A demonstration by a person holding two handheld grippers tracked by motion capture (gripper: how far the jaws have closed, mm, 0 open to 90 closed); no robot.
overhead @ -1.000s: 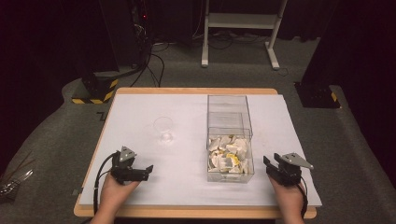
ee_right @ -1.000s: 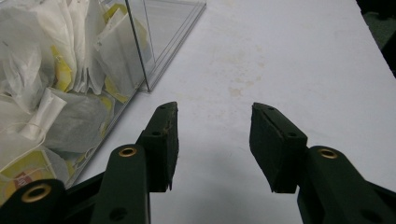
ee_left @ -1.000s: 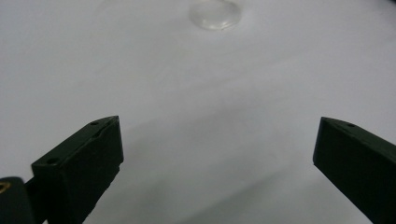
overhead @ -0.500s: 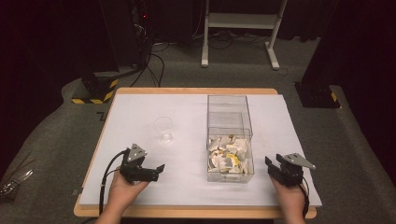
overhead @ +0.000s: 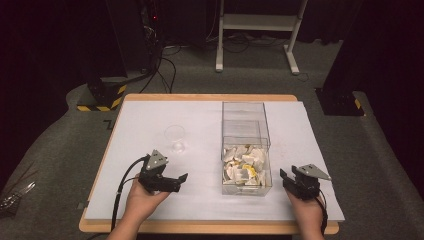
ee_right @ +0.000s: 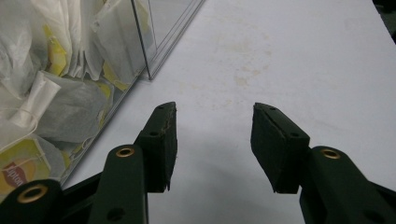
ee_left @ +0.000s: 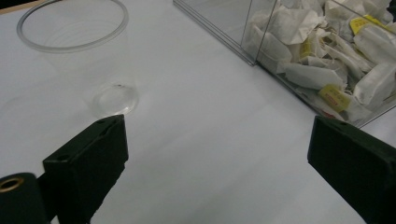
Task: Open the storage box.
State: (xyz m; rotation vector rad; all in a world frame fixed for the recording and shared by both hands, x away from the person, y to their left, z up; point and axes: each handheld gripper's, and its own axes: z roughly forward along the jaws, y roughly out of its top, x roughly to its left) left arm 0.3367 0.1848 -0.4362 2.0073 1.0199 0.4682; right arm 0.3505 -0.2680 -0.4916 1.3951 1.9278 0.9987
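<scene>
A clear plastic cup (overhead: 175,137) stands upright on the white table top (overhead: 150,115), left of a clear box (overhead: 245,117). The box's near half holds several tea bags (overhead: 245,167). My left gripper (overhead: 176,181) hovers near the front edge, below and left of the cup, jaws wide open with nothing between them. In the left gripper view, the left gripper (ee_left: 219,128) faces the cup (ee_left: 74,51) and the tea bags (ee_left: 327,56). My right gripper (overhead: 290,177) sits just right of the box, open and empty. In the right gripper view, the right gripper (ee_right: 215,116) has the tea bags (ee_right: 46,93) at its left.
The table's wooden rim (overhead: 210,227) runs along the front. Beyond the far edge lie floor cables (overhead: 165,65), a white stand's legs (overhead: 260,30) and a black base with yellow stripes (overhead: 100,97). Bare white surface lies between cup and box.
My left gripper has lifted and moved right, toward the middle of the table. The right gripper, the cup and the box have stayed in place.
</scene>
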